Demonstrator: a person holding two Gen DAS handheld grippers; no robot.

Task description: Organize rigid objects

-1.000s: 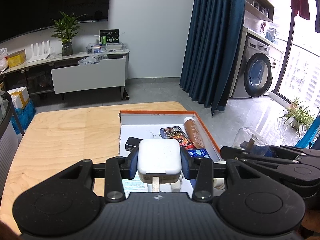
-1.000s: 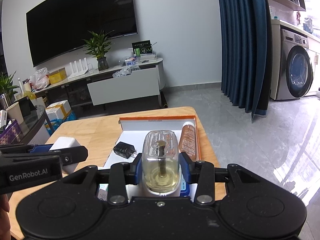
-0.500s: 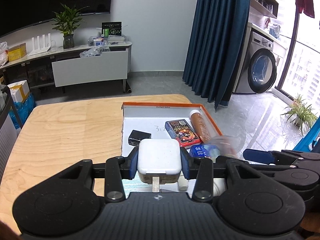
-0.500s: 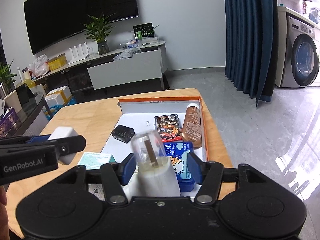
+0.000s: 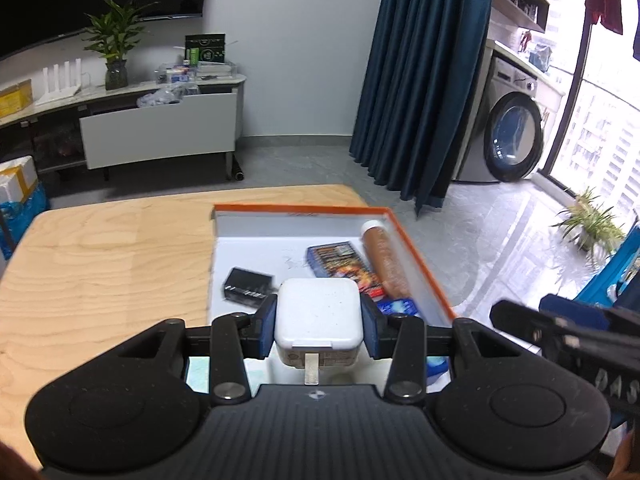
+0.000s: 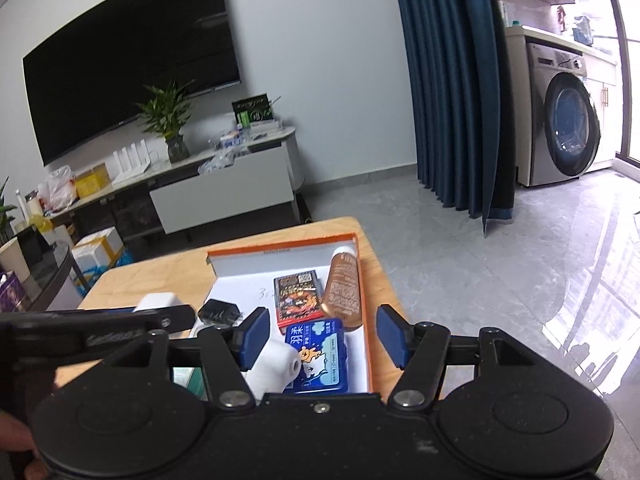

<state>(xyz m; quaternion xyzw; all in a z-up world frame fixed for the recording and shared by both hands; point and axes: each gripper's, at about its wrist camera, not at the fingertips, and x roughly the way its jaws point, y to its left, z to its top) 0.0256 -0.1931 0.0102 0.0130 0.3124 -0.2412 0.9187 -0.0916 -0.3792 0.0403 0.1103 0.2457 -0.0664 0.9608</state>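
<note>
Tray (image 6: 362, 316) on table (image 5: 104, 264); inside: adapter (image 6: 219, 313) left, card box (image 6: 298, 295) centre, bottle (image 6: 343, 291) right.

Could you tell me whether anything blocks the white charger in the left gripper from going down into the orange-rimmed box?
Nothing visible does. The white charger hangs over the box's near end; the black adapter and the card pack lie beyond it, bare floor between.

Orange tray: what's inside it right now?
In the tray: black adapter, card box, brown bottle, blue tin, white cylinder. Its near end is hidden by the grippers.
</note>
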